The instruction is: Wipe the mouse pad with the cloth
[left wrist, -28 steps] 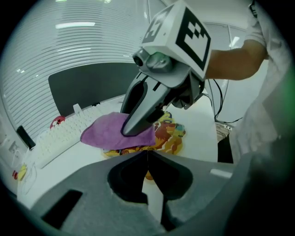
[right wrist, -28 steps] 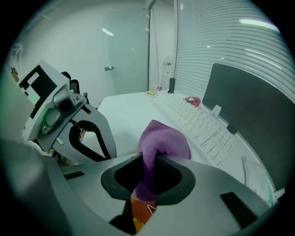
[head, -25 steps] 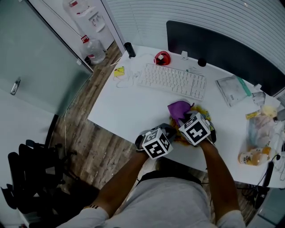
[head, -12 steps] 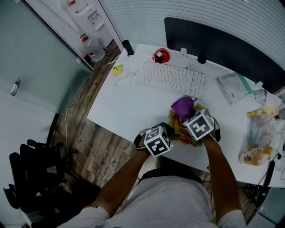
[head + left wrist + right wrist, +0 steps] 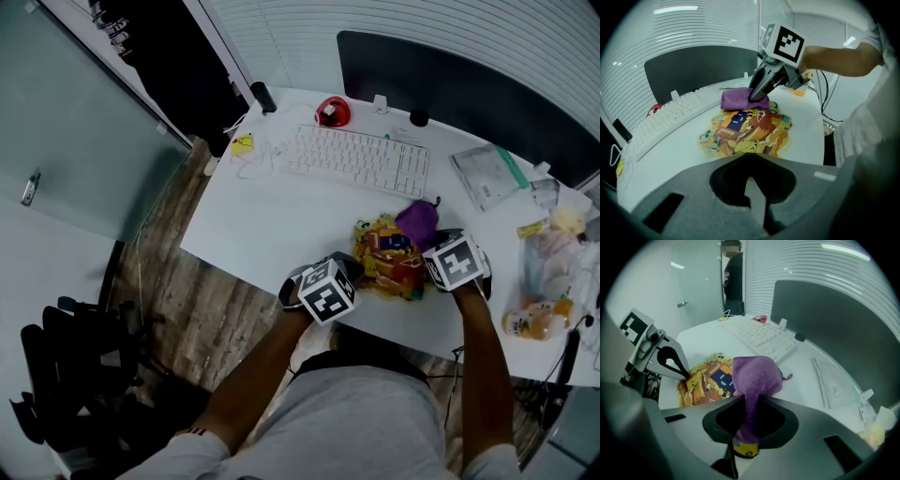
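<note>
1. The head view looks steeply down from above the person. It takes in the whole white desk, with the left gripper and right gripper low in the frame.
2. The left gripper view sits low and close over the desktop. It faces across the mouse pad toward the right gripper and the dark partition.
3. The right gripper view looks the opposite way over the pad, toward the left gripper and a glass door beyond.
4. All three views share the mouse pad, the purple cloth and the keyboard. Each gripper camera sees the other gripper.
</note>
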Available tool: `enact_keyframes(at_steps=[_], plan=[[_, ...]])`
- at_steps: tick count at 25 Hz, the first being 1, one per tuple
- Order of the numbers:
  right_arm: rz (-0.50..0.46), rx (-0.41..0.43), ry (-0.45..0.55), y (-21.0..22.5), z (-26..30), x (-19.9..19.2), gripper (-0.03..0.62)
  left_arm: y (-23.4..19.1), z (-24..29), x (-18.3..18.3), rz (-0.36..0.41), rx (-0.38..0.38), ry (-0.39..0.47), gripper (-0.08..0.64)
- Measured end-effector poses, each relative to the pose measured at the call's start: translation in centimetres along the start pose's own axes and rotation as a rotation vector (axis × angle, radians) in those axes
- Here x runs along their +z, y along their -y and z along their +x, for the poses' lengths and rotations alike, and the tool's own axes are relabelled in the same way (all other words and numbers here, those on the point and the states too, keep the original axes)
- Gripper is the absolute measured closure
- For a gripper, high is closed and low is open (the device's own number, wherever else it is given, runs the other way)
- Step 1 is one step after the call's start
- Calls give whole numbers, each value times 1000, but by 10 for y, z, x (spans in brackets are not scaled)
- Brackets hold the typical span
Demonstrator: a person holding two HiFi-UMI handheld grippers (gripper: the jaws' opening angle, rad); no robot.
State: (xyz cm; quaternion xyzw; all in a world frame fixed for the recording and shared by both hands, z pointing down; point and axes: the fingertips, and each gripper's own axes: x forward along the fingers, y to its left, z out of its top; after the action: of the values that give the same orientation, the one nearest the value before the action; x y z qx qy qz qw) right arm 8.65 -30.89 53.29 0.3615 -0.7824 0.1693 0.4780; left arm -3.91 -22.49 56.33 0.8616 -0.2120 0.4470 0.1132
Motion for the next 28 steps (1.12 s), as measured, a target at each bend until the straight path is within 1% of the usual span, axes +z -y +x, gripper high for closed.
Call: enact_keyframes(at_steps=[4, 6, 8, 11, 16, 20, 24, 28], plan=[[41, -25, -15, 12, -9, -14, 522, 0, 0, 0, 2, 1, -1, 545], [46, -30, -1, 10, -15, -15, 522, 0, 0, 0, 5, 2, -3, 545], [46, -20, 31, 1, -22, -9, 522, 1, 0, 1, 10, 3, -4, 545], [39, 4, 87, -23, -33, 6, 522, 1, -1, 1, 22, 10, -6, 545], [-43, 69, 128, -76, -34, 33, 522, -1, -8, 4, 34, 38, 14, 543], [-97, 120, 105, -113, -21, 42, 522, -1, -10, 0, 40, 36, 4, 543], [-155, 149, 64, -132, -5, 42, 522, 1, -6, -3, 43, 23, -7, 544], [-187, 157, 42, -142, 3, 43, 522, 1, -5, -5, 51, 18, -22, 545]])
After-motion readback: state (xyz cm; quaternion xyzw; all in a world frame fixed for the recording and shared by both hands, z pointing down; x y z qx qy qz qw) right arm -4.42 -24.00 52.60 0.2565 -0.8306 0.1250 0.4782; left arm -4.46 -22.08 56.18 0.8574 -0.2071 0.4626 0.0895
